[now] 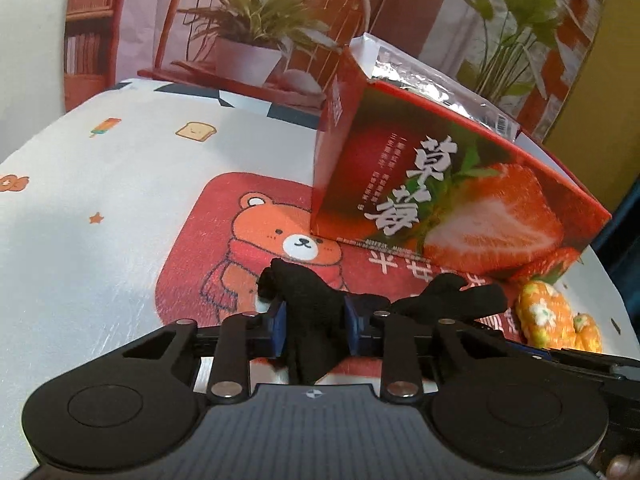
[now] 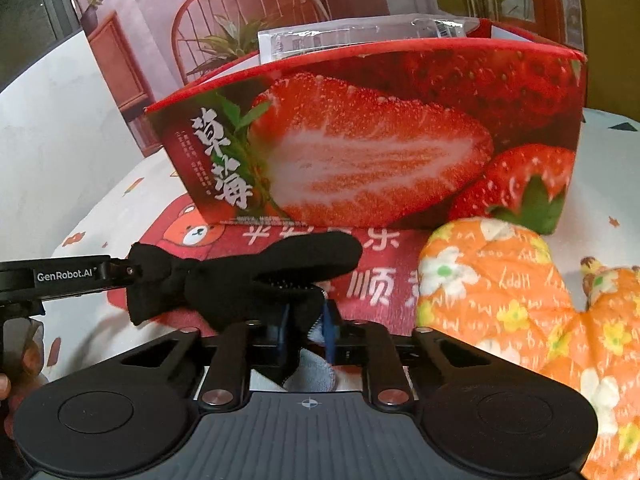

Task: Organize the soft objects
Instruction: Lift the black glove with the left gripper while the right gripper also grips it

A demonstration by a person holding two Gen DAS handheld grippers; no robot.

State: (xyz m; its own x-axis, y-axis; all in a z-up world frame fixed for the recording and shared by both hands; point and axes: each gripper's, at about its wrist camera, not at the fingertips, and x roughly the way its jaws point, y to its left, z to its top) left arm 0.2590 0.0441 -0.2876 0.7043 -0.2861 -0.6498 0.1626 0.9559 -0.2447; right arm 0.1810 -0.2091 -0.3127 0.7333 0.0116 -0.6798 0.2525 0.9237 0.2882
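The black sock (image 2: 256, 280) hung stretched between the two tools, above the red bear mat (image 1: 192, 280) and just in front of the strawberry box (image 2: 360, 140). The left gripper (image 1: 314, 328) was clamped on one bunched end of it, the blue pads (image 1: 280, 330) pressing the fabric from both sides. The right gripper (image 2: 306, 330) was closed too, pinching the other end; some blue-grey cloth showed under its jaws, and I could not tell if this was part of the sock or another piece.

To the right, the orange flowered mitt (image 2: 500, 300) lay on the mat, touching the lower corner of the box. The box stood open at the top, with a silver foil packet (image 2: 360, 36) rising out of it. Behind the table there were a potted plant (image 1: 256, 40) and a red chair.

In my judgement the sock was meant to be folded or dropped in the box. The risk was in the two grips — if the tools pulled apart too strongly, the thin fabric could slip from one pair of pads and fall on the mat. The foil packet could also block the opening, so the sock might catch on the rim instead of going inside.
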